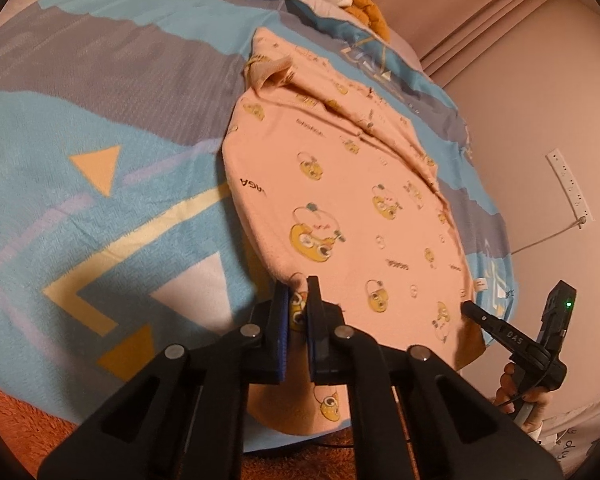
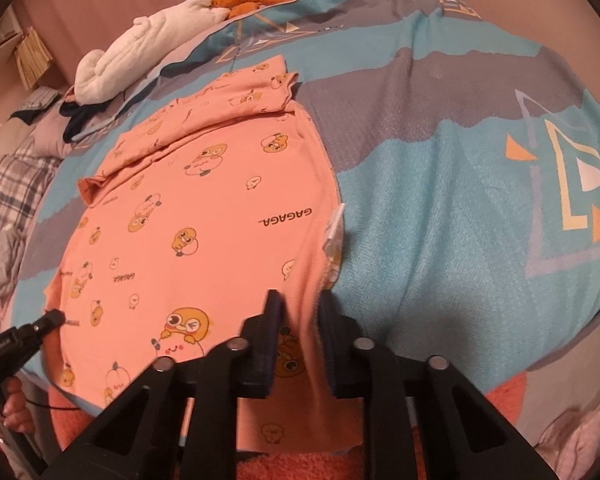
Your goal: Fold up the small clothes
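On a bed covered w/ a teal, grey and cream geometric-print fleece blanket (image 1: 100, 128), a small peach-pink cotton garment w/ yellow cartoon-chick print (image 1: 340, 200) lies spread flat, its near hem hanging over the blanket's front edge. At the garment's near-left corner the black two-finger left gripper (image 1: 298, 312) has its jaws pressed together on the hem, cloth pinched betw. the blue-lined pads; at the near-right corner the black right gripper (image 2: 300, 320) has a fold of the side edge betw. its fingers, jaws nearly together and pinching it. Garment looks mostly smooth, printed w/ "GAGAGA" lettering, a sleeve folded across the far end, a white care tag (image 2: 335, 226) sticking out at its right seam. Left wrist view alone shows the wall w/ a white power strip (image 1: 570, 184) and cord, plus the right gripper from outside (image 1: 470, 309) w/ a green light and the hand (image 1: 520, 392) holding it. Right wrist view alone shows a white rolled towel (image 2: 140, 52), an orange plush item (image 2: 248, 0), plaid bedding (image 2: 12, 184) at left, and the left gripper's tip (image 2: 54, 317) at the hem w/ fingers (image 2: 16, 408) below it.
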{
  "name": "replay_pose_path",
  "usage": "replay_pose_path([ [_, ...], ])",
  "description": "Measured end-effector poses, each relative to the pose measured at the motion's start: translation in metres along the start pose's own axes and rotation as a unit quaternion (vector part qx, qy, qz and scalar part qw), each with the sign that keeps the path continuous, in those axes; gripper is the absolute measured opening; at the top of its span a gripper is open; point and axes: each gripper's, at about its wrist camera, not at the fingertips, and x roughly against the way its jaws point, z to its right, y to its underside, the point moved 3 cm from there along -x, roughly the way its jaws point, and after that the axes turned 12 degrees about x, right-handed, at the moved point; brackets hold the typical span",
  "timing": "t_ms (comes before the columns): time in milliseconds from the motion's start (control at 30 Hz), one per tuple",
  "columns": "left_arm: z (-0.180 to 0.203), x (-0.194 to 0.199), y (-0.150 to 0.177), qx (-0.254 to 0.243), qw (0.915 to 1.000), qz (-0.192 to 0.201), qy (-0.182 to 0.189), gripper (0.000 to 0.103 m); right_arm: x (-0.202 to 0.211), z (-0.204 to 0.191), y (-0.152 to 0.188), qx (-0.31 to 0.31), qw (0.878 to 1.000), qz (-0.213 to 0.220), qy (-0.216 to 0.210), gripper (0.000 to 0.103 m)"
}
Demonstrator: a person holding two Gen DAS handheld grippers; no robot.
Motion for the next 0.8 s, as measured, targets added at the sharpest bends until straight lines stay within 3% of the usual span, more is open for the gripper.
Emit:
replay_pose_path([
  [800, 0.015, 0.014, -0.018, 0.008, 0.999, 0.03, 0.033, 0.005, 0.015, -0.006, -0.027, -0.007, 0.999, 0.053, -0.011, 0.006],
])
